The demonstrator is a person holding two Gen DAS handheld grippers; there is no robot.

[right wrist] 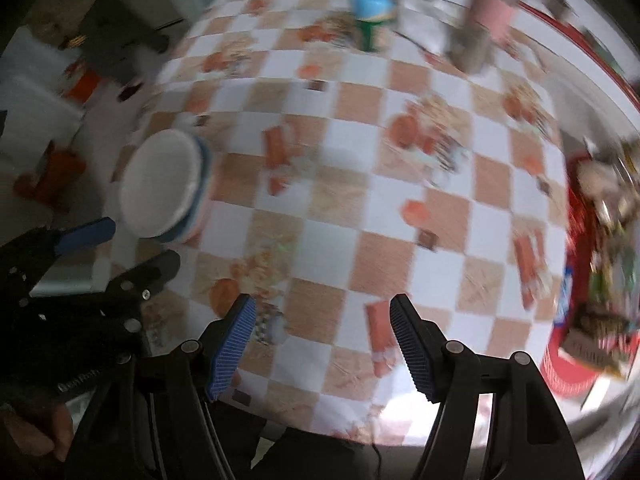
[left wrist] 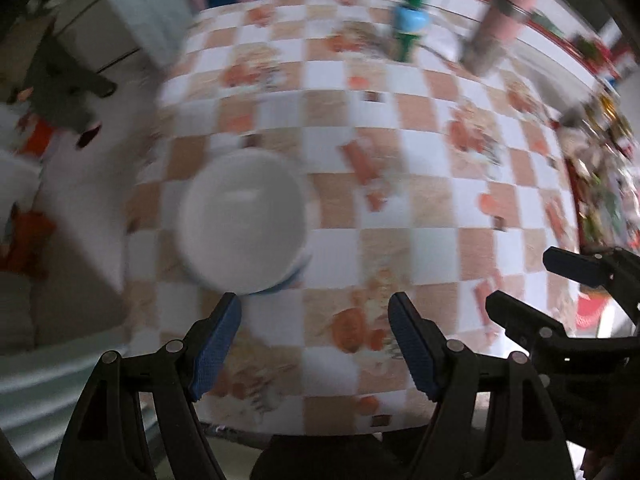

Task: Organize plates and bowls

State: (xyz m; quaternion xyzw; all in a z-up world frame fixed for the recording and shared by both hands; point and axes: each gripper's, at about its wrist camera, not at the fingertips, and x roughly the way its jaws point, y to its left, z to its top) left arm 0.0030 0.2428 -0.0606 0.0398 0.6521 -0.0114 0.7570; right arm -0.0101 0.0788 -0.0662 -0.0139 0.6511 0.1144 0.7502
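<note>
Both pairs of fingers stand wide apart with nothing between them. On the left gripper [left wrist: 315, 314] the blue pads frame only bare tablecloth, and the same goes for the right gripper [right wrist: 323, 314]. Both point down at the table [left wrist: 440, 128], which wears a checked cloth printed with food pictures.

What matters for the task is a stack of bowls [left wrist: 244, 222] at the near left of the table, close to its left edge and just ahead of the left gripper's left finger. From the right wrist view the stack [right wrist: 164, 186] shows a white bowl on top with blue and pale rims peeking out beneath it. How many bowls there are is lost to blur.

They look like glazed ceramic: stiff, smooth, probably slippery, fairly heavy as a stack, and quick to chip if knocked or dropped. The rim looks like the best hold, one pad inside and one outside the wall, squeezed firmly. Lifting the whole stack by the top rim would likely leave the lower bowls behind. No plates are in view.

A green bottle [left wrist: 408, 20] and a pink container [left wrist: 500, 20] stand at the far side, well apart.
</note>
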